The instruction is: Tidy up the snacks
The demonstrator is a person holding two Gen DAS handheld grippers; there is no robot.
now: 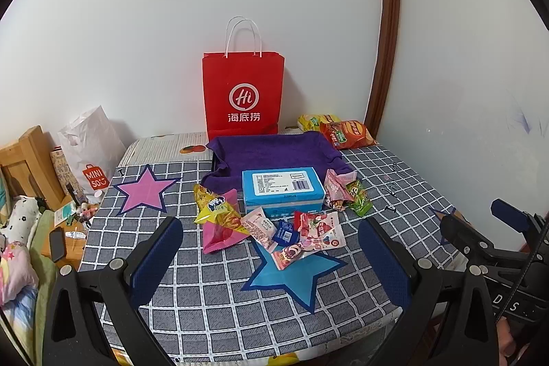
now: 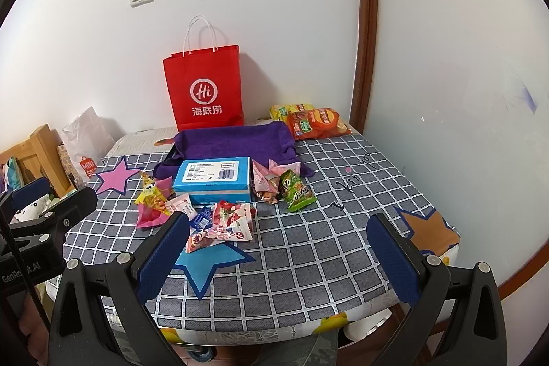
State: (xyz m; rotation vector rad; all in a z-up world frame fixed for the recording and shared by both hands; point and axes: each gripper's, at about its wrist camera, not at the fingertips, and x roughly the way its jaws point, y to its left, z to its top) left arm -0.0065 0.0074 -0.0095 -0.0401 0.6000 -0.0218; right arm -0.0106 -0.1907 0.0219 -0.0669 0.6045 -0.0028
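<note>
Looking along my left gripper (image 1: 271,263), I see its jaws spread wide and empty above the near edge of the checked tablecloth (image 1: 212,307). The snack packets (image 1: 308,232) lie in a loose heap just in front of the blue box (image 1: 283,191), partly over the blue star (image 1: 291,276). Behind the box sits the purple-lined tray (image 1: 271,153), with the red bag (image 1: 243,91) against the wall. These packets look light, soft and crinkly; I judge the film slippery, so a crimped end seam is the best hold, not the puffed middle.

Through my right gripper (image 2: 278,256), jaws likewise released and holding nothing, the green packet (image 2: 296,189) and a pink one (image 2: 266,179) lie right of the box. The chip bags (image 2: 317,122) rest at the far corner: bulky, air-filled, their contents fragile, so I would pinch a top seam gently.
</note>
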